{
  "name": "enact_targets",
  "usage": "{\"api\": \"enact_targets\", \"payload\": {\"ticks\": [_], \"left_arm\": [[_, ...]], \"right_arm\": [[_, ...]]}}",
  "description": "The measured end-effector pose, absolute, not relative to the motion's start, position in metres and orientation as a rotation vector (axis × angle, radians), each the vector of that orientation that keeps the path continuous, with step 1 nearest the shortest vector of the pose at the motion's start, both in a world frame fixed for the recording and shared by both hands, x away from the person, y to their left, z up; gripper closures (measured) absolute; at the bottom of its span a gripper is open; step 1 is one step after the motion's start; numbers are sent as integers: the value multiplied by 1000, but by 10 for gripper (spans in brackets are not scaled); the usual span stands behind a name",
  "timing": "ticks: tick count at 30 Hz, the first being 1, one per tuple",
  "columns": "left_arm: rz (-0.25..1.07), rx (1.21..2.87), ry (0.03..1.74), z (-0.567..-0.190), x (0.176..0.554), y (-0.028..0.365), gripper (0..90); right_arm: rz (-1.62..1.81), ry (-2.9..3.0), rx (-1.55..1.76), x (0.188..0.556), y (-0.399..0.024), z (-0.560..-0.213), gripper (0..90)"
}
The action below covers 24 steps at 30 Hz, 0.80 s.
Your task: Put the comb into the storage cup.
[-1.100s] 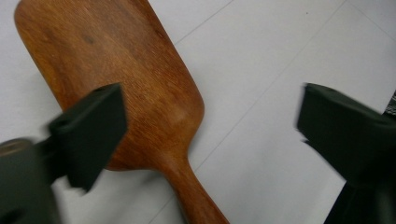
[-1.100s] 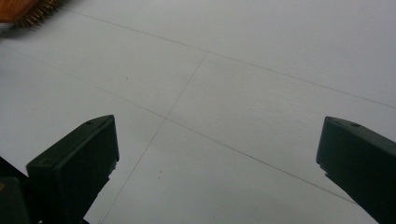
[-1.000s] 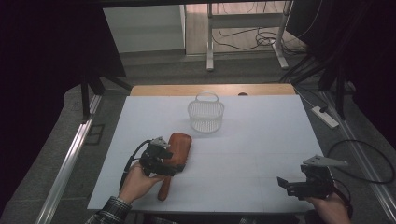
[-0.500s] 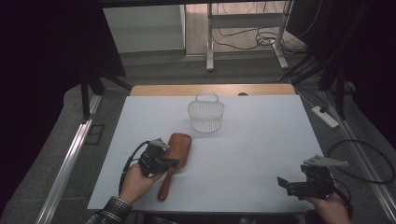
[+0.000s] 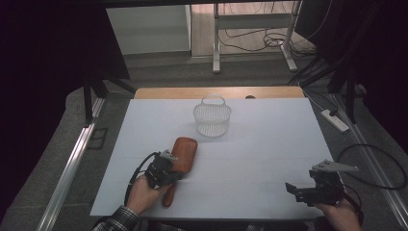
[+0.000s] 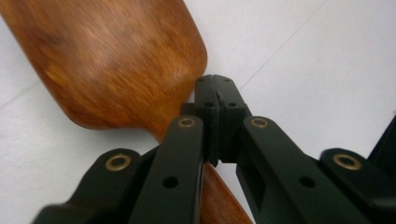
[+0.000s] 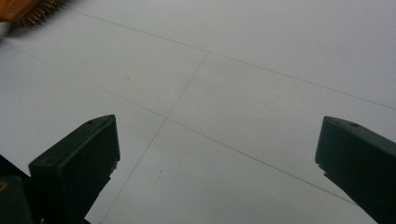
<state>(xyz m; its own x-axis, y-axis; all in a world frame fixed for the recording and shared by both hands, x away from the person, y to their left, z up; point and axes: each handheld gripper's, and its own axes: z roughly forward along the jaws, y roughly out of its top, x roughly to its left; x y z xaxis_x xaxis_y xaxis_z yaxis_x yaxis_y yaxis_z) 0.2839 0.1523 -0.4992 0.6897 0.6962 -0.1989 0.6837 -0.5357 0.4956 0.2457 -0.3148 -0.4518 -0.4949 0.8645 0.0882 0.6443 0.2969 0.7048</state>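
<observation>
A wooden hairbrush (image 5: 183, 151) lies back up on the white table (image 5: 269, 144), its handle pointing toward the near edge. My left gripper (image 5: 169, 169) sits over the neck where head meets handle. In the left gripper view its jaws are shut (image 6: 215, 93), pads meeting each other, while the brush (image 6: 107, 60) and its handle run just beneath them. My right gripper (image 5: 294, 188) hovers low at the near right with its jaws wide open (image 7: 219, 140) and only bare table between them. The brush's bristles (image 7: 28, 11) peek in at the top left of the right gripper view.
A white wire basket (image 5: 212, 118) with a handle stands upright near the table's far middle. A wooden strip (image 5: 219, 92) edges the far side. A power strip (image 5: 334, 120) and cables lie on the floor to the right.
The left gripper has slid slightly back along the brush toward the near edge. The right gripper has stayed where it was.
</observation>
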Motion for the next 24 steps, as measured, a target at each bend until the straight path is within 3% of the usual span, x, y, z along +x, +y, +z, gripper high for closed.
{"api": "enact_targets", "payload": {"ticks": [24], "left_arm": [[-21,2404,1130,-506,289,170,887]], "right_arm": [[985,2269,1366,246,-314,-452,5]]}}
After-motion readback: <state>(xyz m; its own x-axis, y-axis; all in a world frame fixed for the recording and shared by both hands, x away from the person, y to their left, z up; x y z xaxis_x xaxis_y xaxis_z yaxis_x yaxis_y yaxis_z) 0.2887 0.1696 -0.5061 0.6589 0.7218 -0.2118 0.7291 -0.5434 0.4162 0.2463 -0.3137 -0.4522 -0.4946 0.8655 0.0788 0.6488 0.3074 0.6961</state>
